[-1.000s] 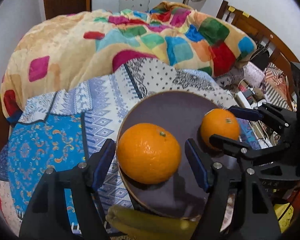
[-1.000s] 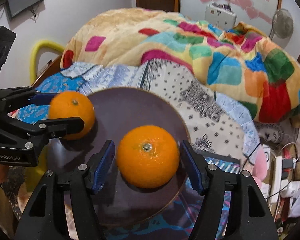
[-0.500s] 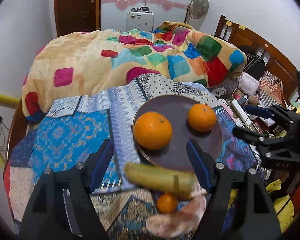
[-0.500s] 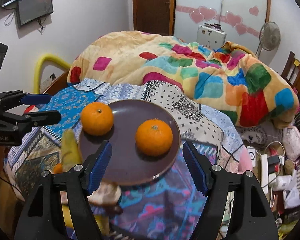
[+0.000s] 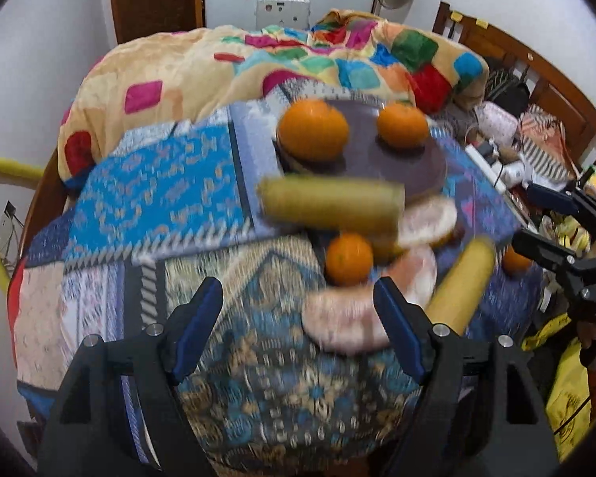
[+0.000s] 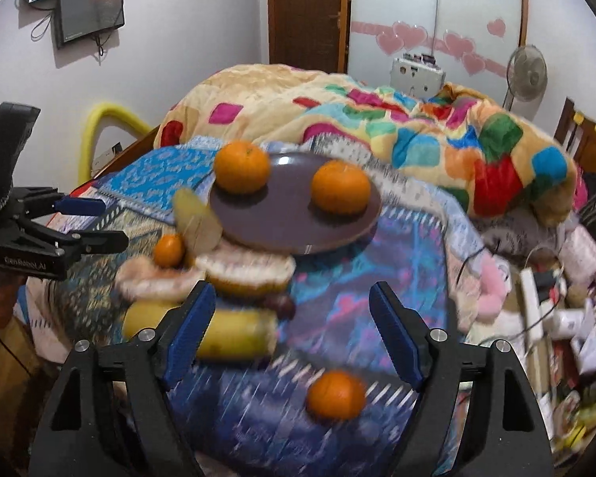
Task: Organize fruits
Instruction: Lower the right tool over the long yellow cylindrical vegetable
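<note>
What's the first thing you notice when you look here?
Two bright oranges sit on a dark plate on the patterned bed. Behind them lies a quilt with colourful squares. In front, bananas and smaller oranges lie loose on the cover.

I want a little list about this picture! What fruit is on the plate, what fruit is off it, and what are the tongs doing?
plate: purple plate on the patterned bedcover
on the plate: two oranges
off the plate: two small oranges, two bananas, pale pink fruit pieces, blurry
left tongs: open, empty
right tongs: open, empty
behind: colourful blanket
</note>
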A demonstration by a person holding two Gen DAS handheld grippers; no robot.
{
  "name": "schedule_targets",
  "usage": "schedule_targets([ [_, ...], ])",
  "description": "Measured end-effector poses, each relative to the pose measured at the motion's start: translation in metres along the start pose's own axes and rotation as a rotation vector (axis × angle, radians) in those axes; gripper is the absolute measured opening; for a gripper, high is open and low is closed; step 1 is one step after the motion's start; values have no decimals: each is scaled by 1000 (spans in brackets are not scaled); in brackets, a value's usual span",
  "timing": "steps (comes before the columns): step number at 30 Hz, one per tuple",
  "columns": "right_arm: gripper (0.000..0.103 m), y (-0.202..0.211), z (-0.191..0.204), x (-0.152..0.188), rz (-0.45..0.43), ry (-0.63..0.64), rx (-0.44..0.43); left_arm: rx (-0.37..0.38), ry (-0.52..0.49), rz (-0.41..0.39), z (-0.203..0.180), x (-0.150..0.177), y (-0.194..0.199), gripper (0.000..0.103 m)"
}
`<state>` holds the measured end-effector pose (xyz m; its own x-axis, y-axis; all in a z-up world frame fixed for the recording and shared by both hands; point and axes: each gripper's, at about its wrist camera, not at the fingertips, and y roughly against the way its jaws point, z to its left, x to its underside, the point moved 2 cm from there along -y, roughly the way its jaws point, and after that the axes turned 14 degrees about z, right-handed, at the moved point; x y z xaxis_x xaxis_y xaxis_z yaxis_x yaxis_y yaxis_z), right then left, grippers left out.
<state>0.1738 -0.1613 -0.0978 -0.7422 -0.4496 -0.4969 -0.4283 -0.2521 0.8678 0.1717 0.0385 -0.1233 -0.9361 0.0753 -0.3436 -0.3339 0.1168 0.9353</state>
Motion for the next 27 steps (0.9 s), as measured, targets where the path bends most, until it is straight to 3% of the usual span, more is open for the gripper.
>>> schedule_targets([
  [8,78,-2,20,29,-7,54,72,-9,-46,-3,-21,40,-10,78],
  [14,78,-14,20,30,5,74,155,4,-62,21,-41,42,-21,78],
  [27,84,-15,4,18,9,41,151,31,-73,14,-77,42,-24,78],
])
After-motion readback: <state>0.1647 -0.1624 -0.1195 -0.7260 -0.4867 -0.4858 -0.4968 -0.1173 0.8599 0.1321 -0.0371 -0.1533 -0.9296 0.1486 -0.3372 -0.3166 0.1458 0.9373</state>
